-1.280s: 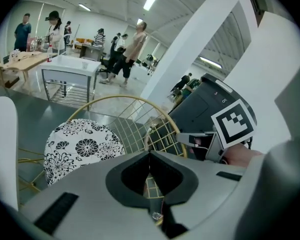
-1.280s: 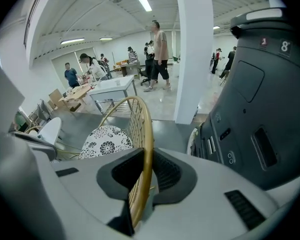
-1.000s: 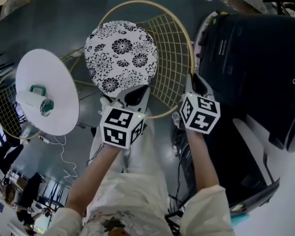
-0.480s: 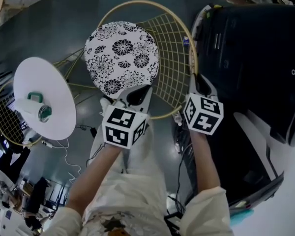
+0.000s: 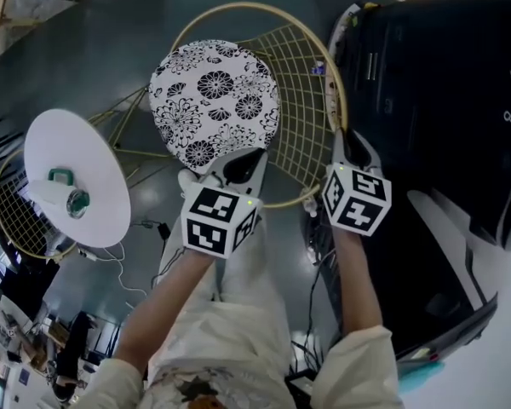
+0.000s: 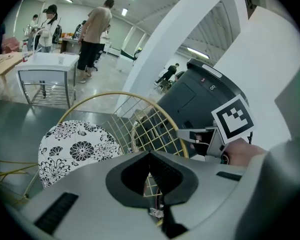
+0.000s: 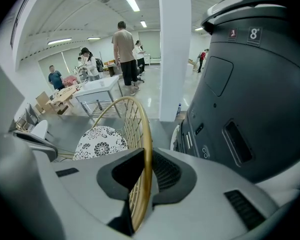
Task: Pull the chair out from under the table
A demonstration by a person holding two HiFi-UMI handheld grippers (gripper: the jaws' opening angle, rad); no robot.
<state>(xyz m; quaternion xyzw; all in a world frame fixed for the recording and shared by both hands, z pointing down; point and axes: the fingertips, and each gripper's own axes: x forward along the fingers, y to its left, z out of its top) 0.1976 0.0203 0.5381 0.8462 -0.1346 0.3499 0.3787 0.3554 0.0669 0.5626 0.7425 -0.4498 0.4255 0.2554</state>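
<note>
Step judged: grip-and-pull on chair, pull under way or about to start.
Right tool pinching gold back rim at chair's 4 o'clock.
Left tool at chair's 6 o'clock, jaws near together, wire mesh visible through slit; whether it grips cannot be told.
White round desk at chair's 8 o'clock, seat apparently clear of it.
Next move likely calls for steady draw toward 6 o'clock, both tools together.

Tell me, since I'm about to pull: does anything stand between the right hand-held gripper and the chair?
Nothing visible does. The right hand-held gripper is shut on the chair's gold back rim; the black machine stands to one side, not between.
</note>
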